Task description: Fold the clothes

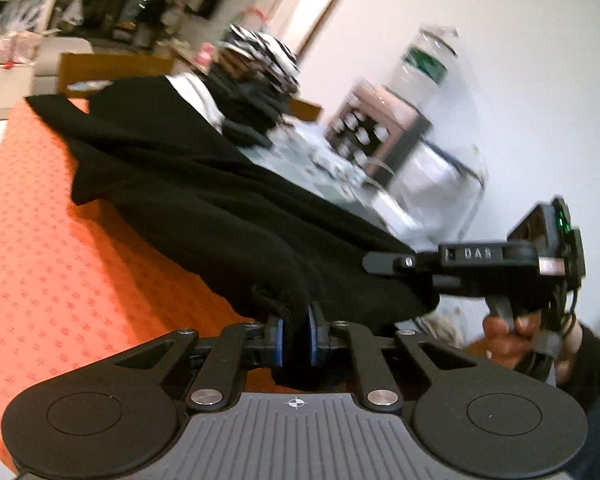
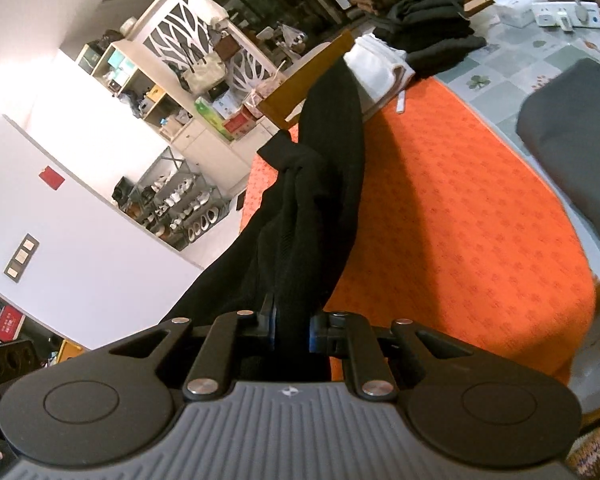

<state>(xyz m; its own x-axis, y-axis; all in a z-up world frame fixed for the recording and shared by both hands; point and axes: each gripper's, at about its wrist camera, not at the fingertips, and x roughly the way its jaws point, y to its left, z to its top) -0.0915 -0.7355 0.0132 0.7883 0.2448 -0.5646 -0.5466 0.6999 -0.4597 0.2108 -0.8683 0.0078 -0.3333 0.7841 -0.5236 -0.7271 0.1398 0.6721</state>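
A black garment (image 1: 188, 200) hangs stretched above the orange cloth (image 1: 52, 248) that covers the table. My left gripper (image 1: 295, 330) is shut on one near corner of it, the blue pads pinching bunched fabric. In the left wrist view my right gripper (image 1: 384, 262) comes in from the right, held by a hand (image 1: 512, 340), and bites the garment's other near edge. From the right wrist view my right gripper (image 2: 293, 328) is shut on the black garment (image 2: 308, 200), which runs away from it in a long fold over the orange cloth (image 2: 460, 220).
At the table's far end lies a stack of folded clothes (image 2: 424, 16) with a white piece (image 2: 380, 68) beside it. A grey chair back (image 2: 576, 140) stands at the right. A power strip (image 2: 568, 14) and tissue box (image 2: 514, 8) lie on the tiled tabletop. A water dispenser (image 1: 416, 92) stands by the wall.
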